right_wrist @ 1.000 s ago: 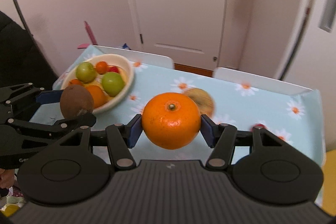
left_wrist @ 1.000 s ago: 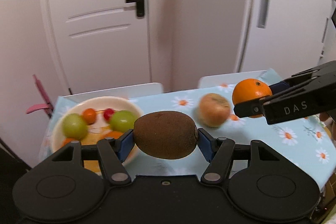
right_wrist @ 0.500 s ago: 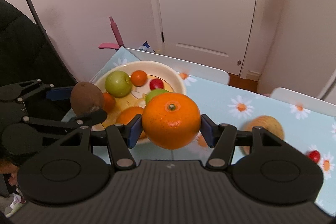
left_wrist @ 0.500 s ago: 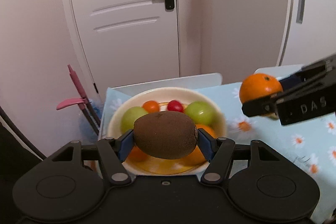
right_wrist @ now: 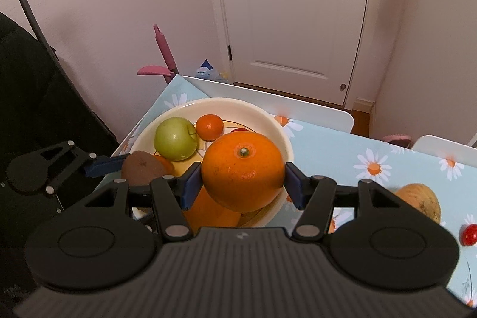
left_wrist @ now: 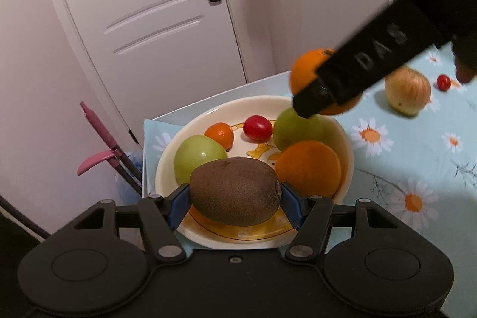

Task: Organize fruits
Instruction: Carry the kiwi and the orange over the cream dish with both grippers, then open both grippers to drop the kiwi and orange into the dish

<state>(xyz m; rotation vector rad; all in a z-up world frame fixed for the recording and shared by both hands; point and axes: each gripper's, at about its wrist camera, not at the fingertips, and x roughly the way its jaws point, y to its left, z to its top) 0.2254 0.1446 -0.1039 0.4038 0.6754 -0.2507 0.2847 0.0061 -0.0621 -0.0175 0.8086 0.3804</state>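
My left gripper (left_wrist: 235,203) is shut on a brown kiwi (left_wrist: 235,191) and holds it over the near rim of the cream bowl (left_wrist: 347,139). My right gripper (right_wrist: 242,188) is shut on a large orange (right_wrist: 243,170) and holds it above the bowl (right_wrist: 268,115); it shows in the left wrist view (left_wrist: 325,96) over the bowl's far right side. The bowl holds two green apples (left_wrist: 198,155), an orange (left_wrist: 308,167), a small mandarin (left_wrist: 219,134) and a cherry tomato (left_wrist: 258,127).
A yellowish apple (left_wrist: 407,94) and a cherry tomato (left_wrist: 443,82) lie on the blue daisy tablecloth (left_wrist: 417,157) right of the bowl. White chair backs (right_wrist: 313,106) stand at the far table edge. A pink-handled tool (left_wrist: 101,145) leans left of the table.
Both grippers have moved left and down over the bowl with their fruit. The right gripper with the orange now hangs above the bowl's right side.
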